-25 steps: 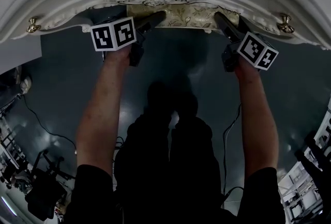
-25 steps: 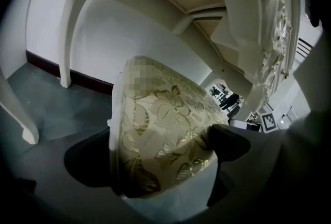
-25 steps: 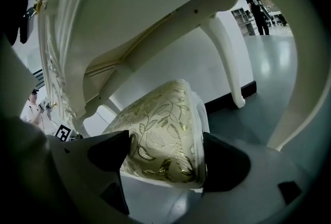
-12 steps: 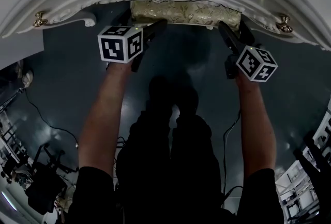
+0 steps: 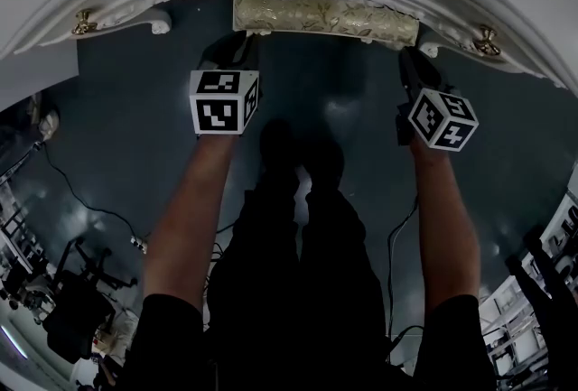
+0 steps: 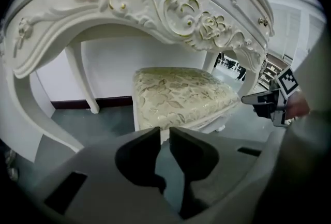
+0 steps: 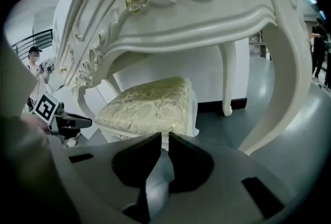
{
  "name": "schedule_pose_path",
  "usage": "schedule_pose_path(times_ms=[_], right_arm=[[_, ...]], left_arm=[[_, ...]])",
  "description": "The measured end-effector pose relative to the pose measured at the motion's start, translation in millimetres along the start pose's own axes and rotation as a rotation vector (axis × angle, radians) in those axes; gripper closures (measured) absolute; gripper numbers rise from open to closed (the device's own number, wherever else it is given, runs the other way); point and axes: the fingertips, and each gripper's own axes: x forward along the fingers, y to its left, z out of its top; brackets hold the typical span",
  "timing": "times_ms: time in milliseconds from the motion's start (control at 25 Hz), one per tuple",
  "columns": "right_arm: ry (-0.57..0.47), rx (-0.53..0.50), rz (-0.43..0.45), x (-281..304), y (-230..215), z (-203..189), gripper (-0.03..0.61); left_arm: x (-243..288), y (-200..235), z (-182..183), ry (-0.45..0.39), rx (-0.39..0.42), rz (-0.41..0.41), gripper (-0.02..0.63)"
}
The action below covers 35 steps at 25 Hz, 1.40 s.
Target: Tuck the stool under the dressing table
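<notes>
Off to the left of the left gripper (image 6: 164,131), a thin black cable (image 5: 68,200) trailed over the glossy dark grey floor (image 5: 135,118). One curved white front leg (image 6: 28,109) of the white carved dressing table with gilt scrollwork (image 6: 155,8) stood on that same side. There was a small brass drawer knob (image 5: 84,22) up ahead of it too. That gripper's jaws had just been closing and were down to a thin slit with nothing in them.

Straight ahead of both tools, clear of the tips, the white-framed stool with a cream-and-gold leafy brocade seat (image 6: 181,96) sat under the table's carved apron. Only its front edge poked out in the head view, with bare floor between it and the jaws.

Same deal for the right gripper (image 7: 162,137): jaws just pulled nearly together, holding nothing. To its right the other curved front leg (image 7: 279,88) swept down, with a second brass knob (image 5: 488,41) ahead.
</notes>
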Motion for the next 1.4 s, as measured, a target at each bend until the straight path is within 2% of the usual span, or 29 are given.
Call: schedule_pose_path(times_ms=[80, 240, 480, 640, 840, 1200, 1400], right_arm=[[0.012, 0.012, 0.013, 3.4, 6.6, -5.1, 0.518], [0.005, 0.011, 0.039, 16.1, 19.3, -1.8, 0.518], [-0.020, 0.030, 0.017, 27.4, 17.0, 5.2, 0.518], [-0.060, 0.018, 0.024, 32.5, 13.6, 13.5, 0.520], [-0.070, 0.011, 0.044, 44.8, 15.9, 25.3, 0.520], [-0.055, 0.102, 0.065, 29.9, 27.9, 30.2, 0.520], [-0.041, 0.088, 0.107, -2.6, 57.1, 37.2, 0.520]], left_arm=[[2.2, -4.3, -3.6, 0.013, 0.000, -0.008, 0.566], [14.0, -9.6, -0.6, 0.015, 0.012, -0.013, 0.569], [25.2, -10.0, 4.2, 0.021, 0.015, 0.006, 0.574], [31.3, -7.8, 11.9, -0.013, 0.038, 0.047, 0.574], [43.2, 6.5, 28.5, -0.054, 0.018, 0.105, 0.574], [25.6, -0.1, 26.9, -0.021, 0.004, 0.049, 0.574], [-8.7, -16.0, 40.9, -0.020, 0.005, 0.034, 0.574]])
